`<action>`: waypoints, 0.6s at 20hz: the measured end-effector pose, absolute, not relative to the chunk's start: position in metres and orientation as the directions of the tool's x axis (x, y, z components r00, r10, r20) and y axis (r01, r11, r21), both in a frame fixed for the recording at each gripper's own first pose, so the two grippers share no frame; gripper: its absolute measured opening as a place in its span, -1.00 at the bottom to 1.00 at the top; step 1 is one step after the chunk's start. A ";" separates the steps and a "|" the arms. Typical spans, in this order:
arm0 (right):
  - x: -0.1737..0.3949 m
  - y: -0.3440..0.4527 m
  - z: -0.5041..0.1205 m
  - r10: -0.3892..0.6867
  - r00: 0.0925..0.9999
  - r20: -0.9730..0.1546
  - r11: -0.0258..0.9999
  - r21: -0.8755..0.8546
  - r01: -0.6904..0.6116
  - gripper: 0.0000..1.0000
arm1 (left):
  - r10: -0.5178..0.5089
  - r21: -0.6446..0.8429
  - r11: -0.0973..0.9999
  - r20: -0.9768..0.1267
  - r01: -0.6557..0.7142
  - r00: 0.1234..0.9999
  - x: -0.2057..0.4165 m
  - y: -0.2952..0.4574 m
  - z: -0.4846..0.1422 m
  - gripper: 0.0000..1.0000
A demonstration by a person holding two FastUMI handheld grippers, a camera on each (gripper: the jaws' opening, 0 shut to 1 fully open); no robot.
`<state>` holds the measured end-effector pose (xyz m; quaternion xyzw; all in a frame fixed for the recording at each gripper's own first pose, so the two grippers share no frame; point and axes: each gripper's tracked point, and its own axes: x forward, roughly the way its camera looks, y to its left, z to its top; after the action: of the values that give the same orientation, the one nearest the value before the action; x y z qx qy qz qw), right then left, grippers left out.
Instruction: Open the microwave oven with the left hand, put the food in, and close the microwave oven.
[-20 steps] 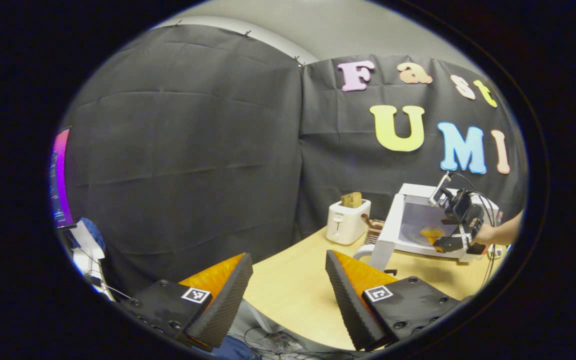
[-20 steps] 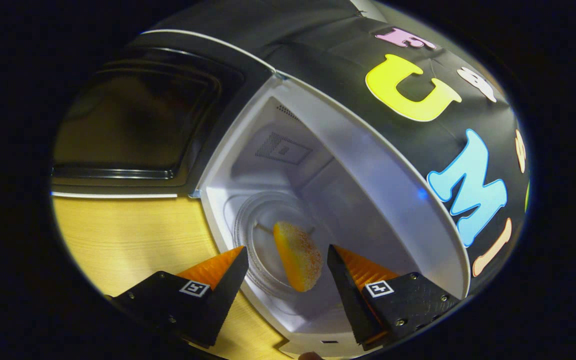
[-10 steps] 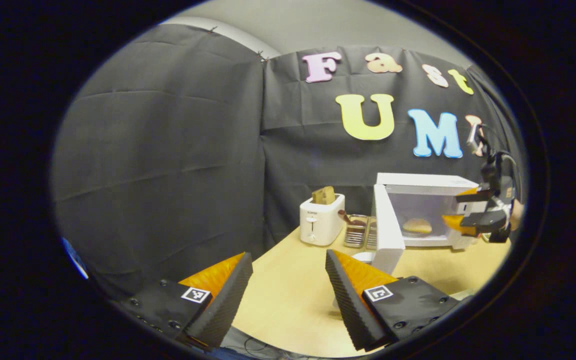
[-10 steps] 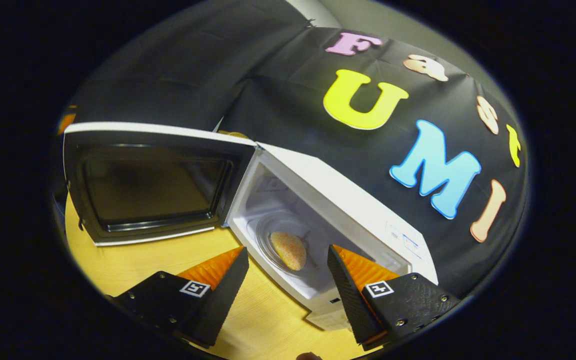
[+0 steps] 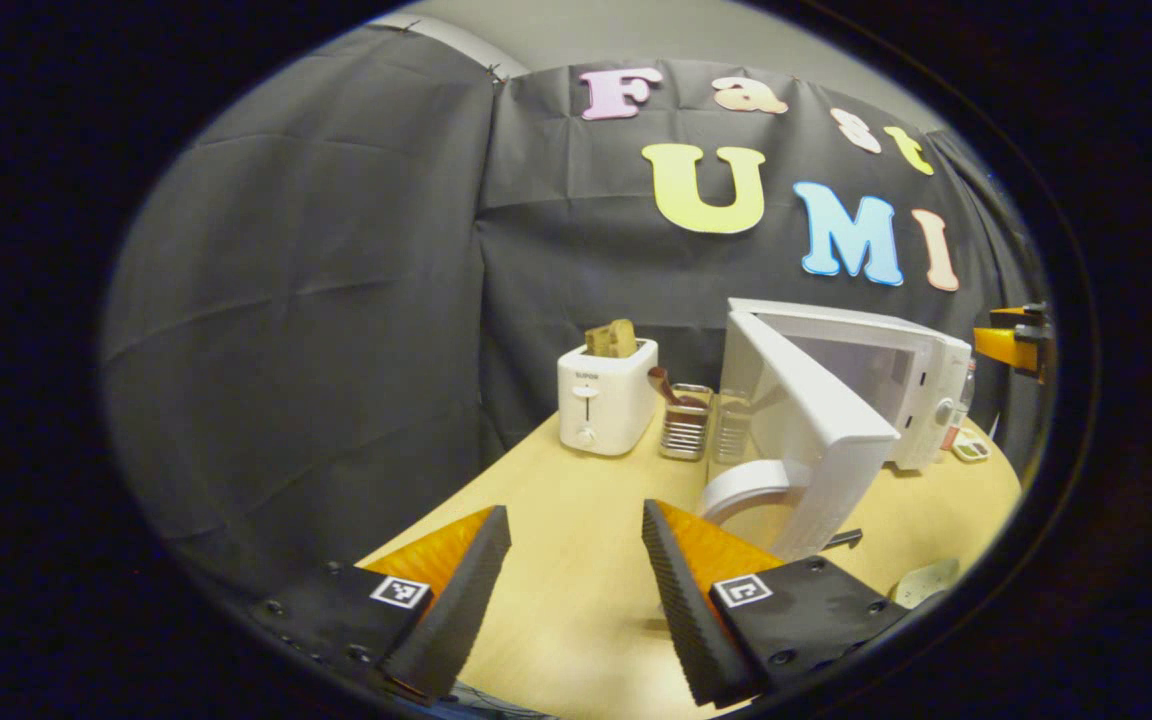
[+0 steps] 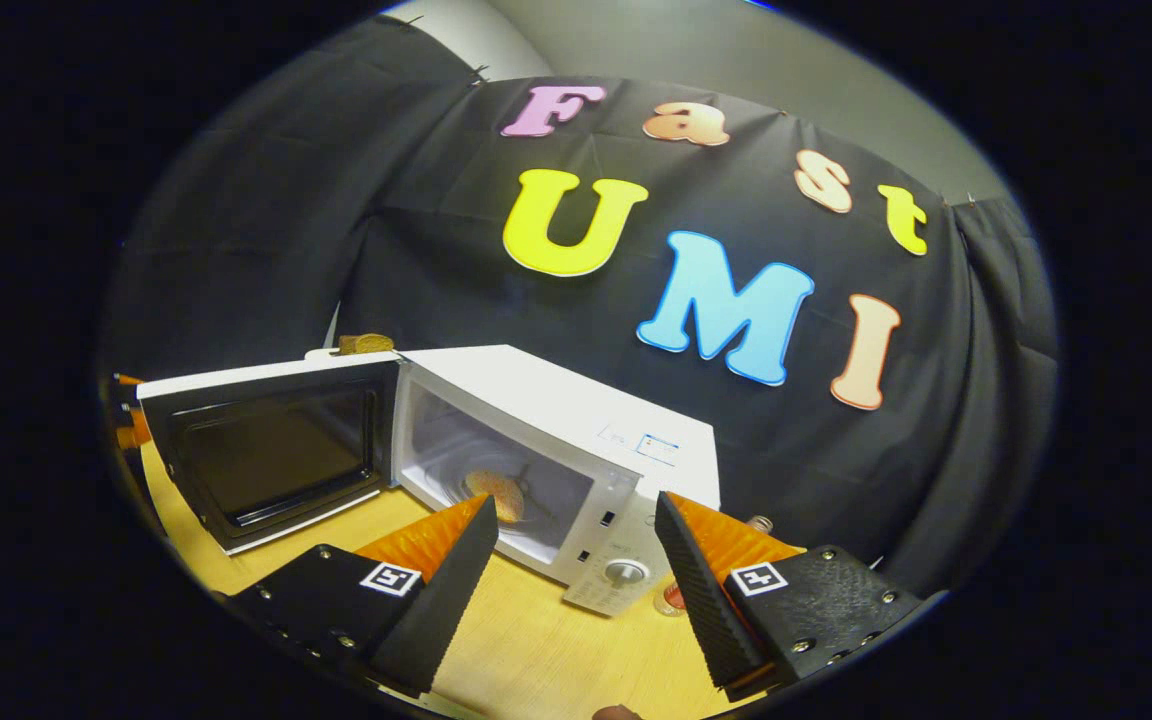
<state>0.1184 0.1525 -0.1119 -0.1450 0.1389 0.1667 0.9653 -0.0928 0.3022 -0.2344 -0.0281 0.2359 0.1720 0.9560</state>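
The white microwave (image 6: 576, 420) stands on the wooden table with its door (image 6: 266, 450) swung wide to the left. An orange-yellow piece of food (image 6: 496, 493) lies on the glass plate inside. My right gripper (image 6: 571, 560) is open and empty, well back from the oven's front. In the left gripper view the microwave (image 5: 921, 375) is at the right, its door (image 5: 816, 430) edge-on toward me. My left gripper (image 5: 571, 560) is open and empty, above the table's near part, short of the door. A bit of the right gripper (image 5: 1011, 340) shows at the far right.
A white toaster (image 5: 604, 395) with bread in its slots stands left of the microwave, and metal holders (image 5: 686, 432) sit between them. A white plate (image 5: 741, 485) lies by the door's foot. Small items (image 5: 966, 448) sit right of the oven.
My right gripper has drawn back out of the oven, leaving the food on the glass plate. My left gripper has moved closer to the open door.
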 end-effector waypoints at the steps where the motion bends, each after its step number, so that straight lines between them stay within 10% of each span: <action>1: 0.116 0.141 -0.112 0.256 0.913 -0.317 0.910 -0.238 -0.338 0.94 | 0.305 0.017 0.942 -0.468 -0.336 0.829 -0.091 0.300 -0.237 0.57; 7: 0.094 0.100 -0.130 0.189 0.920 -0.344 0.936 -0.221 -0.275 0.94 | 0.267 0.047 0.959 -0.471 -0.278 0.841 -0.082 0.272 -0.230 -0.75; 12: 0.087 0.069 -0.126 0.171 0.929 -0.329 0.949 -0.200 -0.246 0.94 | 0.181 -0.042 0.973 -0.480 -0.229 0.858 -0.060 0.236 -0.233 -0.85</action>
<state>0.0870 0.0694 -0.1255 -0.1195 0.1558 0.1070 0.9747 -0.0599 0.2363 -0.2332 -0.0489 0.2440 0.1065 0.9627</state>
